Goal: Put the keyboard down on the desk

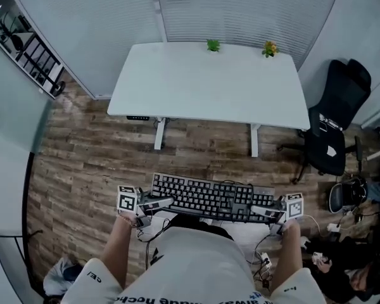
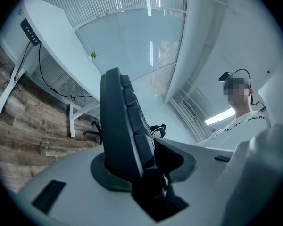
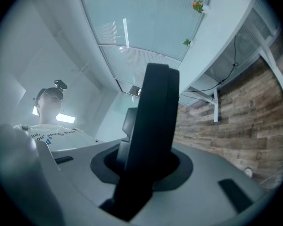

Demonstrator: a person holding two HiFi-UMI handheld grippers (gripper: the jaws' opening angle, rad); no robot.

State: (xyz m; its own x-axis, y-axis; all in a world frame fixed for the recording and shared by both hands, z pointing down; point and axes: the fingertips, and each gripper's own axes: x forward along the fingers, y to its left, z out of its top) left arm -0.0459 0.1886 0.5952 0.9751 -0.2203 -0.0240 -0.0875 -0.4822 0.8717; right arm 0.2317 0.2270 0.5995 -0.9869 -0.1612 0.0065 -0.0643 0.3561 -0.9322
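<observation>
Okay, left gripper [image 1: 166,202] at 9 o'clock and right gripper [image 1: 256,211] at 3 are clamping the keyboard [image 1: 206,196] by its ends, holding it airborne over the floor [image 1: 82,163]. Desk [image 1: 209,87] is waiting well apart at 12. Risk: grippers going out of step, twisting it loose from end grips.

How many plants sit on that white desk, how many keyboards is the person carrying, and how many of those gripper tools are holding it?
Plants: 2
Keyboard: 1
Grippers, left gripper and right gripper: 2
Total: 5
</observation>
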